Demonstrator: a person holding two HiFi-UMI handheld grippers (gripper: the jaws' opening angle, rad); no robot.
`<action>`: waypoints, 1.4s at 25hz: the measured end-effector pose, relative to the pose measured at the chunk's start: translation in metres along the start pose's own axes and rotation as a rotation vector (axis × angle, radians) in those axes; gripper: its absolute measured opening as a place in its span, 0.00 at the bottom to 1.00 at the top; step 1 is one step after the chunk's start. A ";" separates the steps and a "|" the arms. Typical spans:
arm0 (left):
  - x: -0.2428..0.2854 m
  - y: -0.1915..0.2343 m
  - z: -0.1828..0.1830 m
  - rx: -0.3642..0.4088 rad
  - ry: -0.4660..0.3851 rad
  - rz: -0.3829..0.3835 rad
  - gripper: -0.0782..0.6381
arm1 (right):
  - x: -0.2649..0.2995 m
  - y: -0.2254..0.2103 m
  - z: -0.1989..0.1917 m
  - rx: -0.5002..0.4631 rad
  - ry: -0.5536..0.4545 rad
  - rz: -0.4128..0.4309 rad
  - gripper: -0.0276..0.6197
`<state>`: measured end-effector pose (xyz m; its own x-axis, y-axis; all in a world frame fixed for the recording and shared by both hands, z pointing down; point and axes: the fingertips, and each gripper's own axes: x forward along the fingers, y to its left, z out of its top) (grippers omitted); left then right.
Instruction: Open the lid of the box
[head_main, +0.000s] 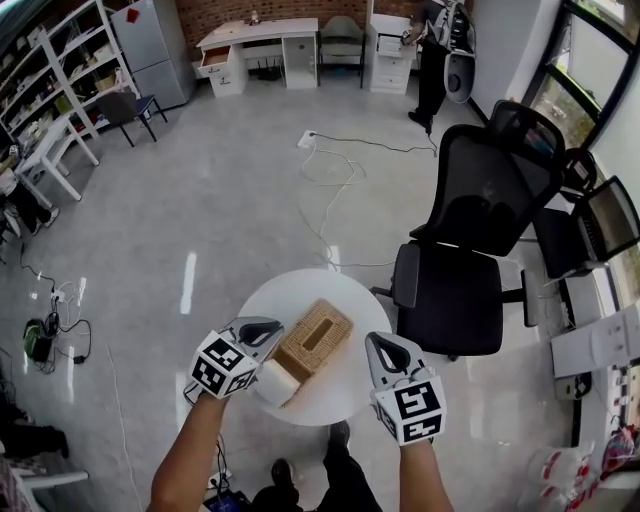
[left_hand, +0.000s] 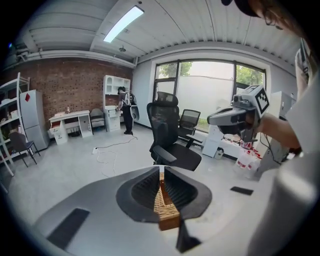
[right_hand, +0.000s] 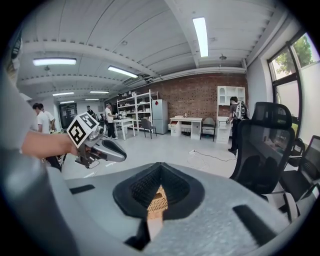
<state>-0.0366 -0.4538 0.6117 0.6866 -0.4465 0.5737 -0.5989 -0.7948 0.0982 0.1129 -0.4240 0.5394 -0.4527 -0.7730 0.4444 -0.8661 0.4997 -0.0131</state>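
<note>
Pale, glossy office floor (head_main: 200, 200) all round, red brick wall (head_main: 250, 8) far off, black mesh swivel chair (head_main: 480, 190) just beyond the right side of a small round white table (head_main: 300, 290). On that table, left of centre and reaching toward the near edge, the rectangular woven-wicker box (head_main: 300, 362), its flat wicker lid (head_main: 322, 330) with a long slot apparently down and closed. Long axis diagonal, from the table's near-left edge toward its far-right edge. Left hand-held gripper (head_main: 262, 335), grey with a marker cube, at the box's near-left end, jaws clenched together. Strip of wicker showing in the slit below the tips in the left gripper view, impossible to tell whether pinched or merely seen through. Right hand-held gripper (head_main: 385, 350) over the table's right edge, beside the box's long right flank but apart from it. Jaws likewise drawn together, wicker glimpsed through the gap, nothing evidently held. Judged from this: lid not yet raised, left gripper the nearer, at the short end. Lifting likely to call for parted jaws and a bite on the lid's rim, right gripper free to steady the body from the side.
</note>
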 end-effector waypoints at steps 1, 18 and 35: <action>0.005 0.002 -0.007 -0.008 0.013 -0.003 0.14 | 0.003 0.000 -0.005 0.004 0.007 0.004 0.03; 0.085 0.028 -0.108 -0.116 0.206 -0.047 0.15 | 0.052 -0.015 -0.076 0.052 0.097 0.040 0.03; 0.120 0.026 -0.155 -0.231 0.313 -0.177 0.39 | 0.070 -0.021 -0.113 0.056 0.155 0.041 0.03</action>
<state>-0.0334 -0.4644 0.8089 0.6503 -0.1369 0.7472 -0.5843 -0.7188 0.3767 0.1234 -0.4443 0.6724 -0.4539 -0.6806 0.5752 -0.8597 0.5042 -0.0819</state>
